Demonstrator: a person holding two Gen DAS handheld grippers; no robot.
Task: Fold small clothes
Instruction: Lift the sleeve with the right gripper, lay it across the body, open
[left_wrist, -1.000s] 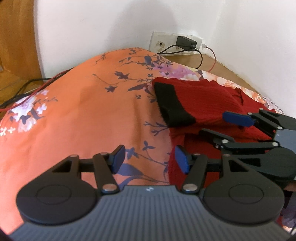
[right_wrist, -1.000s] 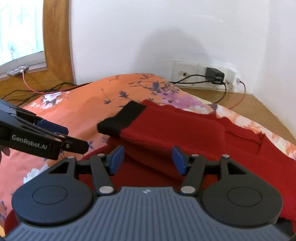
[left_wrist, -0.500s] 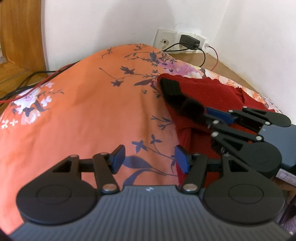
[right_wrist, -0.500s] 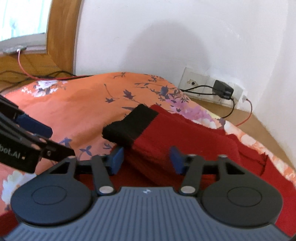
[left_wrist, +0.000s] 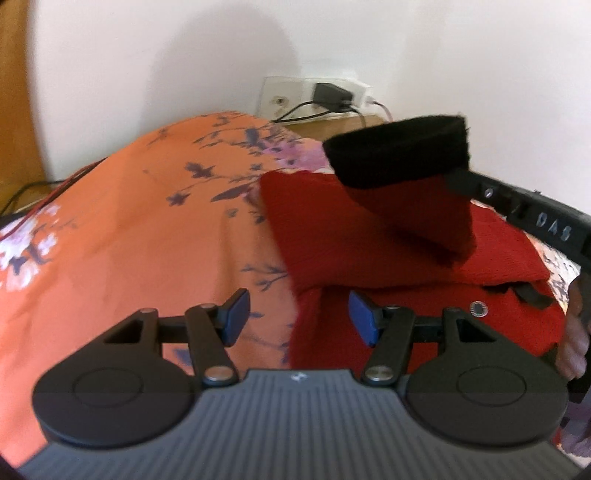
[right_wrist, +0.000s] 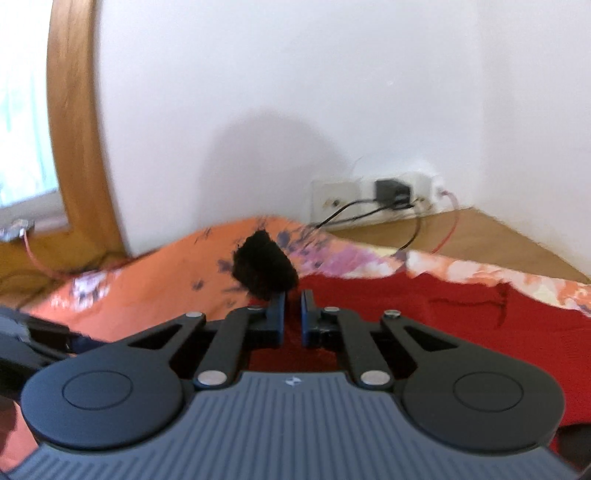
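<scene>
A small red knit garment (left_wrist: 406, 266) lies on an orange floral sheet (left_wrist: 129, 240); it also shows in the right wrist view (right_wrist: 461, 325). Its sleeve ends in a black cuff (left_wrist: 399, 151). My right gripper (right_wrist: 293, 306) is shut on the sleeve just behind the black cuff (right_wrist: 264, 267) and holds it lifted above the garment's body. In the left wrist view the right gripper's arm reaches in from the right. My left gripper (left_wrist: 297, 317) is open and empty, low over the garment's left edge.
A white wall socket with a black charger and cables (left_wrist: 325, 96) sits at the wall behind the bed. A wooden window frame (right_wrist: 77, 129) stands at the left. A wooden ledge (right_wrist: 480, 229) runs along the right wall.
My right gripper has shut on the sleeve at the black cuff and lifted it off the garment. My left gripper stays open and has shifted slightly right towards the garment's edge.
</scene>
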